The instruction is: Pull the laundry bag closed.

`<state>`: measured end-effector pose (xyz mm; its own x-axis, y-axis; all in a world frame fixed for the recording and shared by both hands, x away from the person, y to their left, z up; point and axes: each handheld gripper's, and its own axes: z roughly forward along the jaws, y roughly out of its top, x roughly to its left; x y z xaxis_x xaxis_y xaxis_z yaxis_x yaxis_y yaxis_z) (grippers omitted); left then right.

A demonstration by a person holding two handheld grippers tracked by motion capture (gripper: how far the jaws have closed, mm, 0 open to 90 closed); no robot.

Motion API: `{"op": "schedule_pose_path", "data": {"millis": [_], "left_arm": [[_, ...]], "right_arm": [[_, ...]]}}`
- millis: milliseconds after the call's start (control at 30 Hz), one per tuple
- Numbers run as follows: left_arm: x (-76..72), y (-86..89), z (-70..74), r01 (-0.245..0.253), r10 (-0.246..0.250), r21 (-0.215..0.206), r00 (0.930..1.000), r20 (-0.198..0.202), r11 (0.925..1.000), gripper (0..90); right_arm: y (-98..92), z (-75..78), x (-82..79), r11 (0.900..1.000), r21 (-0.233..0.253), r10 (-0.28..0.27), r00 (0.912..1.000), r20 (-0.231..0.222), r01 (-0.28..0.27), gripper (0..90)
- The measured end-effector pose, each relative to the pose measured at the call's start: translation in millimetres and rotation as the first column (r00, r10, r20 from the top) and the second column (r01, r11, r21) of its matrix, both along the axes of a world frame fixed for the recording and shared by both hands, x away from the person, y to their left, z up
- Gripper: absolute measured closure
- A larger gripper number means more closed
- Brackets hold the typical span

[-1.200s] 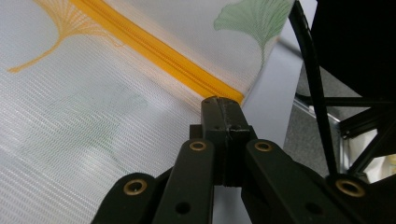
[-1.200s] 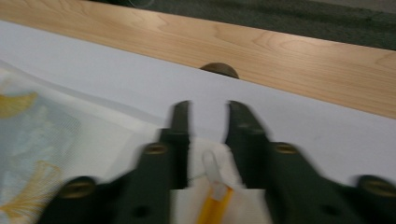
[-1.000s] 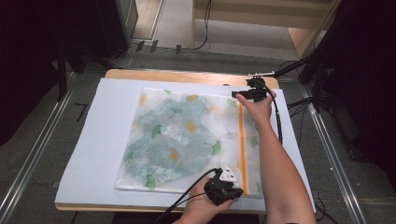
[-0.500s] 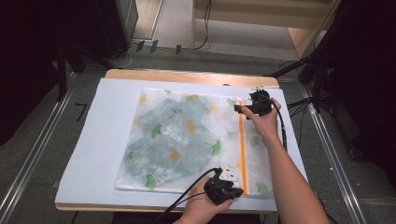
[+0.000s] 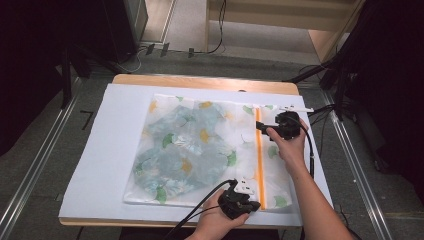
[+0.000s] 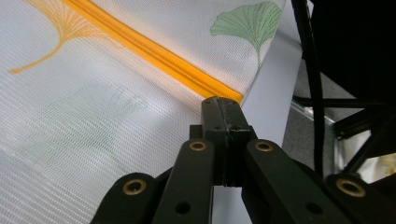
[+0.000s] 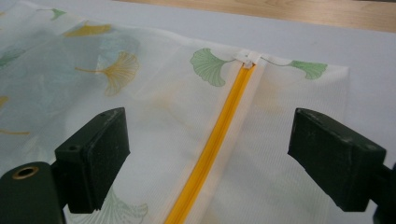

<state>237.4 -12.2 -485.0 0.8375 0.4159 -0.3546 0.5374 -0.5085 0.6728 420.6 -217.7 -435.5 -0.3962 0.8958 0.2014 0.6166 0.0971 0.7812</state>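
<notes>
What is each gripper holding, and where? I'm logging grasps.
The left gripper is shut at the near end of the mesh bag's orange zipper. The right gripper holds nothing.

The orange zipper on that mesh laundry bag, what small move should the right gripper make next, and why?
Probably ease the right gripper forward along the orange zipper toward its white slider at the far end and close on it. Its jaws stand wide open astride the zipper, while the left gripper is shut at the near end of the mesh laundry bag, anchoring it.
</notes>
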Motion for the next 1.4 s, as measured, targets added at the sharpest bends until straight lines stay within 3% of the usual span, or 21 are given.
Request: {"op": "schedule_pose_path", "data": {"millis": [133,200,267,333,500,600,800,1000,1167,1333,1400], "left_arm": [[-1.1,3.8,2.5,0.027,-0.027,-0.057,0.9995,0.015,0.998,90.0],[-0.9,6.6,3.9,0.014,-0.012,-0.082,0.9997,0.019,0.9965,76.0],[-0.4,12.2,6.1,0.003,-0.001,-0.108,0.9998,0.019,0.9941,67.9],[-1.9,18.8,9.0,-0.014,0.02,-0.134,0.9987,0.047,0.9909,57.5],[-2.0,35.1,15.1,-0.031,0.045,-0.118,0.9922,0.116,0.9926,28.8],[1.9,49.4,20.5,-0.065,0.083,-0.125,0.9855,0.148,0.9901,22.5],[9.5,77.1,27.6,-0.114,0.131,-0.101,0.9742,0.184,0.9883,6.1],[17.2,114.8,30.1,-0.14,0.16,-0.116,0.9708,0.179,0.9833,0.0],[23.7,145.5,36.8,-0.173,0.2,-0.161,0.9639,0.176,0.9717,0.0],[33.7,183.9,45.0,-0.226,0.258,-0.17,0.9452,0.2,0.9592,0.0],[38.8,205.0,47.3,-0.264,0.295,-0.168,0.9333,0.204,0.9498,0.0]], "right_arm": [[-7.0,-4.6,-17.0,1.0,0.005,0.001,0.9999,0.011,-0.001,12.8],[-9.9,-7.3,-23.9,1.0,0.005,-0.003,1.0,0.008,0.003,12.8],[-14.5,-11.2,-32.0,1.0,0.013,-0.003,1.0,0.009,0.003,12.8],[-18.3,-14.0,-38.4,1.0,0.016,-0.004,0.9999,0.011,0.004,12.8],[-24.7,-14.9,-54.7,1.0,0.022,0.003,0.9998,0.022,-0.004,12.9],[-25.8,-14.5,-59.6,1.0,0.024,0.008,0.9996,0.026,-0.008,12.9],[-29.9,-15.7,-75.3,0.999,0.031,0.006,0.9993,0.038,-0.007,13.0],[-32.0,-18.5,-87.7,1.0,0.027,0.012,0.9992,0.038,-0.013,12.9],[-35.5,-21.0,-99.7,0.999,0.034,0.016,0.9992,0.038,-0.017,12.9],[-40.3,-19.9,-109.7,0.999,0.031,0.014,0.999,0.043,-0.015,13.1],[-43.0,-19.9,-112.8,0.999,0.033,0.012,0.9989,0.044,-0.014,13.1]]}}
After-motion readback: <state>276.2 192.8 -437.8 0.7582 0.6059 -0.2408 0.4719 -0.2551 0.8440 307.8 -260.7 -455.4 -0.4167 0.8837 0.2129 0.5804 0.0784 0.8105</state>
